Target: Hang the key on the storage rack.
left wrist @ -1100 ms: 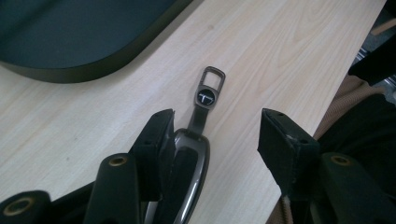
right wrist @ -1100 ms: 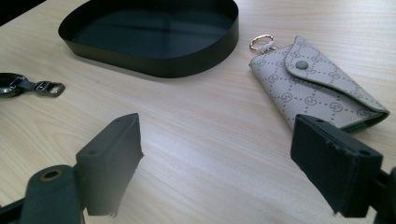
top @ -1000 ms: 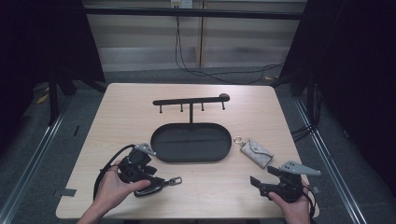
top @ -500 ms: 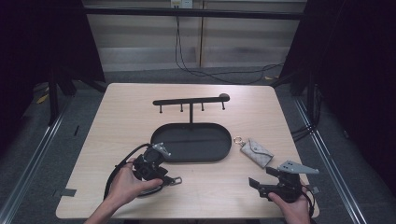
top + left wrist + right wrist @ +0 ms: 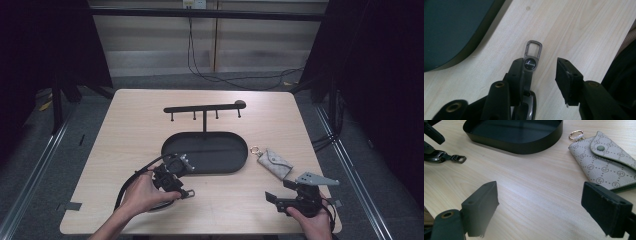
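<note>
Black L gripper spread over a key fob on the table; one jaw lies against the fob, the other stands clear, nothing pinched. Fob's clip end points away from the jaws, just beside the dark oval tray. R gripper wide open near the table's front-right corner, nothing between jaws. Grey patterned pouch w/ gold ring sits just ahead of it. Hook rack stands behind tray.
</note>
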A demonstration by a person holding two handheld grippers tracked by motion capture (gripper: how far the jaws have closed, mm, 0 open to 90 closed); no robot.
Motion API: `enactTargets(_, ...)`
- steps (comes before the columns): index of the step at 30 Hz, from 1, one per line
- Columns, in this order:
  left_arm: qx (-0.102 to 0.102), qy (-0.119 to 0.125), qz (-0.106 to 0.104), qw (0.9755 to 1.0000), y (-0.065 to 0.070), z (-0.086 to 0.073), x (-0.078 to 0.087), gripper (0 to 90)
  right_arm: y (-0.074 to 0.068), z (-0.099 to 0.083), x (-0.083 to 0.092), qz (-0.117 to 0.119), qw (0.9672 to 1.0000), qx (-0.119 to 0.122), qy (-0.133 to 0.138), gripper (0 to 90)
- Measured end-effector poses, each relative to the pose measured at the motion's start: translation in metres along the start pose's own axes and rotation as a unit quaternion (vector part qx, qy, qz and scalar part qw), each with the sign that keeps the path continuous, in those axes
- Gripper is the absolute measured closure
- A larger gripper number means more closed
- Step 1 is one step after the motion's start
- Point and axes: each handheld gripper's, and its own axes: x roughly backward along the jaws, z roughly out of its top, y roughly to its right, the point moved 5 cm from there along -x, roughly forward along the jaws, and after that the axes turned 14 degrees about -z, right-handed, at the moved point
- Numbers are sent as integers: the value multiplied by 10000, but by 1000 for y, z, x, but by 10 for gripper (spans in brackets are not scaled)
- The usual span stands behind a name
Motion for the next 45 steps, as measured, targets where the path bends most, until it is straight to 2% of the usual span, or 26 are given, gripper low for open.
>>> enactTargets(3, 1, -122, 10, 9999, -5, 1, -5, 627, 0, 0, 0, 1, 10000, -3, 0, 140)
enactTargets(5, 65, -200, 1, 9998, -8, 3, -9, 627, 0, 0, 0, 13, 10000, 13, -8, 140)
enactTargets(6, 113, -207, 61, 9997, -9, 4, -10, 627, 0, 0, -1, 10, 10000, 13, -24, 140)
enactTargets(9, 49, -346, 9, 9994, -13, 9, -14, 626, 0, 0, -1, 32, 10000, 20, -50, 141)
enactTargets(11, 87, -396, 65, 9992, -14, 12, -17, 627, -1, 0, -1, 31, 10000, 24, -41, 141)
enactTargets(12, 38, -451, 54, 9990, -14, 12, -18, 627, 0, 0, -1, 28, 10000, 20, -46, 141)
enactTargets(16, 43, -527, 1, 9986, -14, 12, -20, 628, 0, -1, -2, 47, 10000, 35, -67, 144)
enactTargets(20, -11, -702, 32, 9975, -15, 11, -25, 636, -2, -1, -2, 47, 9999, 73, -95, 147)
enactTargets(23, -1, -798, 59, 9968, -16, 11, -28, 644, -1, -1, -2, 39, 9999, 66, -109, 147)
enactTargets(25, -54, -816, 157, 9965, -17, 12, -29, 644, -1, -1, -2, 39, 9999, 66, -117, 147)
enactTargets(27, -77, -865, 79, 9962, -13, 12, -31, 660, -1, -1, -3, 31, 9999, 71, -126, 147)
enactTargets(30, -115, -1030, 158, 9945, -14, 13, -35, 671, -1, -1, -3, 35, 9999, 71, -147, 147)
enactTargets(33, -14, -1025, 134, 9946, -16, 13, -38, 675, -1, -1, -3, 32, 9999, 66, -134, 149)
enactTargets(43, -99, -1169, 280, 9927, -15, 14, -41, 693, -1, -1, -4, 26, 9998, 47, -167, 152)
enactTargets(45, -182, -1259, 398, 9911, -13, 15, -43, 683, -1, -1, -4, 30, 9998, 44, -166, 153)
